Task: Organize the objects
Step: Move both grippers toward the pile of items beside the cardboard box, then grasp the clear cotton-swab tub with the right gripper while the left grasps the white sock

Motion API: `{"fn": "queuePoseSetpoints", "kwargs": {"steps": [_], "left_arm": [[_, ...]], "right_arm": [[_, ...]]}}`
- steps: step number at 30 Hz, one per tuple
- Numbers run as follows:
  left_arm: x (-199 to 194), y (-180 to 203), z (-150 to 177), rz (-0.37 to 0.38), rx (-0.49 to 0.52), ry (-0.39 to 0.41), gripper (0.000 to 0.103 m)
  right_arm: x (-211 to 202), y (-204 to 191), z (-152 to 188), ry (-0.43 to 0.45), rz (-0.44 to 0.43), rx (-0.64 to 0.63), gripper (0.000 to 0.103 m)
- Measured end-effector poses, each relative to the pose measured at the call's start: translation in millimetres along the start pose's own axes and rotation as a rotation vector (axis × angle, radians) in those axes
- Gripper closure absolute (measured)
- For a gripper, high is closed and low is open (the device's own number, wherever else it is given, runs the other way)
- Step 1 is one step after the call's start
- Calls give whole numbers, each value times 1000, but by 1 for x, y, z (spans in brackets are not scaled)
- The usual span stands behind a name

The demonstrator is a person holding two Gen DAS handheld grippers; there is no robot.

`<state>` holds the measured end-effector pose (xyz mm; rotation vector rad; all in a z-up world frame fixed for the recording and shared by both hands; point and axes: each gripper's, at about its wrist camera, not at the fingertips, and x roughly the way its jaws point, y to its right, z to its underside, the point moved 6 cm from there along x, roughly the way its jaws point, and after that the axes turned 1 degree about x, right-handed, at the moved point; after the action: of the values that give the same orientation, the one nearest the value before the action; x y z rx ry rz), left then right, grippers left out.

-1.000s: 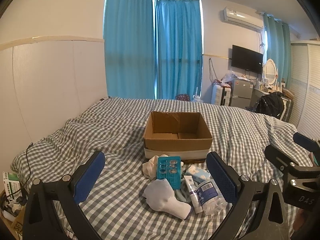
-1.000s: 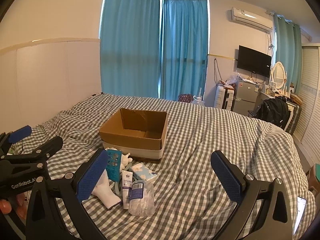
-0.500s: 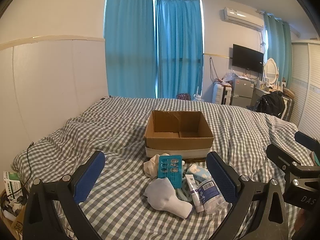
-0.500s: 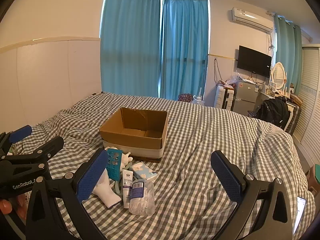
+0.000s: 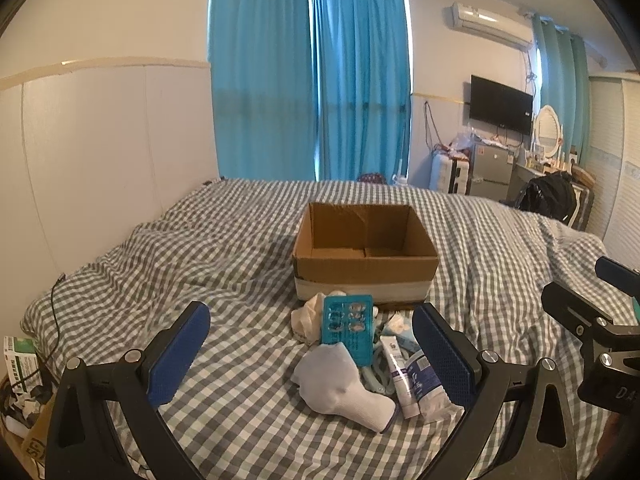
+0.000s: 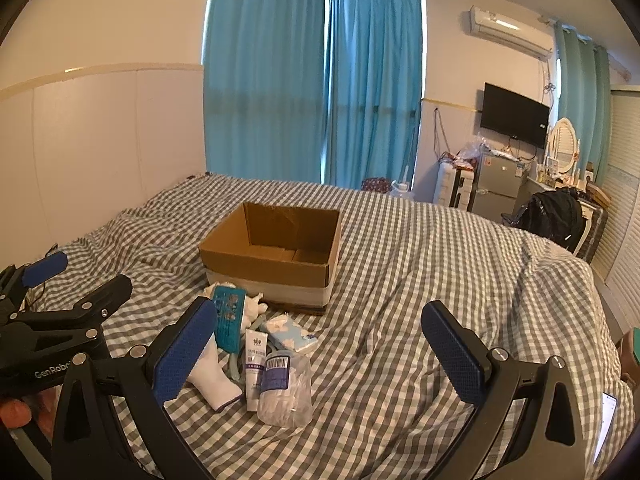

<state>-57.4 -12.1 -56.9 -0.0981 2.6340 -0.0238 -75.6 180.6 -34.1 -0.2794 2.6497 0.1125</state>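
An open, empty cardboard box (image 5: 362,264) (image 6: 272,260) sits on the checked bed. In front of it lies a pile: a teal card (image 5: 347,328) (image 6: 228,320), a white sock (image 5: 340,388) (image 6: 210,380), a white tube (image 5: 398,376) (image 6: 255,364), a clear plastic container (image 5: 426,384) (image 6: 286,388), a blue-and-white tissue pack (image 6: 290,334) and a white cloth (image 5: 308,316). My left gripper (image 5: 310,360) is open and empty, held over the pile. My right gripper (image 6: 320,354) is open and empty, to the right of the pile.
The grey checked duvet (image 6: 400,280) covers the bed, rumpled at the left. A white wall panel (image 5: 100,160) stands at the left. Blue curtains, a TV, a small fridge and a black backpack (image 6: 554,216) stand beyond the bed. A phone (image 6: 606,420) lies at the right edge.
Both grippers have barely shifted; the view has crept slightly. Nothing was taken hold of or moved.
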Motion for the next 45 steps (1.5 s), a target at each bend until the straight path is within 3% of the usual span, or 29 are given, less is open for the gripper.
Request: {"fn": "queuePoseSetpoints", "kwargs": {"steps": [7, 9, 13, 19, 26, 31, 45], "left_arm": [[53, 9, 39, -19, 50, -143, 8], [73, 12, 56, -27, 63, -208, 15], [102, 16, 84, -24, 75, -311, 20], [129, 18, 103, -34, 113, -383, 21], [152, 23, 115, 10, 147, -398, 23], [155, 24, 117, 45, 149, -399, 30], [123, 23, 102, 77, 80, -345, 49]], "right_arm": [[45, 4, 28, -111, -9, 7, 0], [65, 4, 43, -180, -21, 12, 1], [96, -1, 71, -289, -66, 11, 9], [132, -13, 107, -416, -114, -28, 25], [157, -21, 129, -505, -193, -10, 26], [166, -27, 140, -553, -245, 8, 38], [139, -23, 124, -491, -208, -21, 39]]}}
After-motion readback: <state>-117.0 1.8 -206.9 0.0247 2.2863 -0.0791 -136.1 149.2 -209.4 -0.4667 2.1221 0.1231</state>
